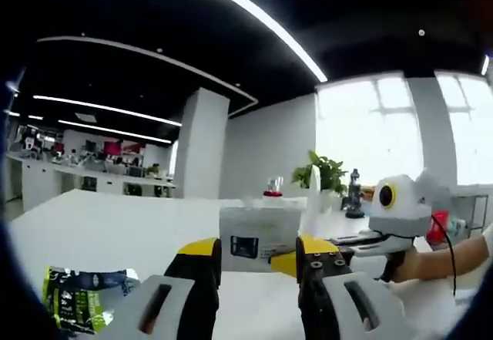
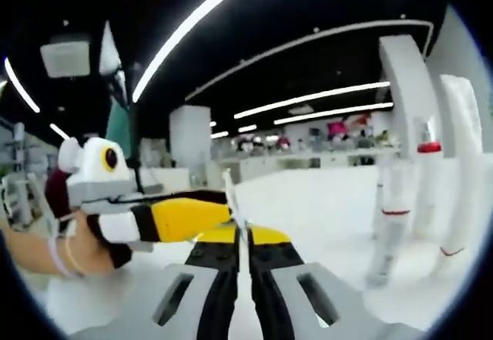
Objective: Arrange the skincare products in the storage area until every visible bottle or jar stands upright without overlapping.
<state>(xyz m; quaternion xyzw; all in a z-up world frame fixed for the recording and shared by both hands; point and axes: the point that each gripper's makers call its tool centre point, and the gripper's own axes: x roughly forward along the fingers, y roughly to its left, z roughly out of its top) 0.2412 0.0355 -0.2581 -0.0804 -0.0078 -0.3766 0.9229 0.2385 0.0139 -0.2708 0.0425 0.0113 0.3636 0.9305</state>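
Holding nothing, your left gripper (image 1: 258, 259) has its yellow-tipped jaws spread apart over the white table (image 1: 100, 224), with a white box (image 1: 259, 236) standing beyond the gap, apart from both tips. Your right gripper (image 2: 241, 236) has its jaws pressed together; a thin white sliver rises from the tips, but I cannot tell what it is or whether it is gripped.

In the right gripper view, tall clear bottles (image 2: 393, 224) with red bands stand upright near the right edge, close together; whether they touch is unclear. A small red-capped bottle (image 1: 273, 188) stands behind the box.

I'd judge the work is partly done: what bottles show are upright, but a green packet (image 1: 73, 297) lies flat by your left gripper.

The box carries a dark label too blurred to read; the packet's print is illegible too.
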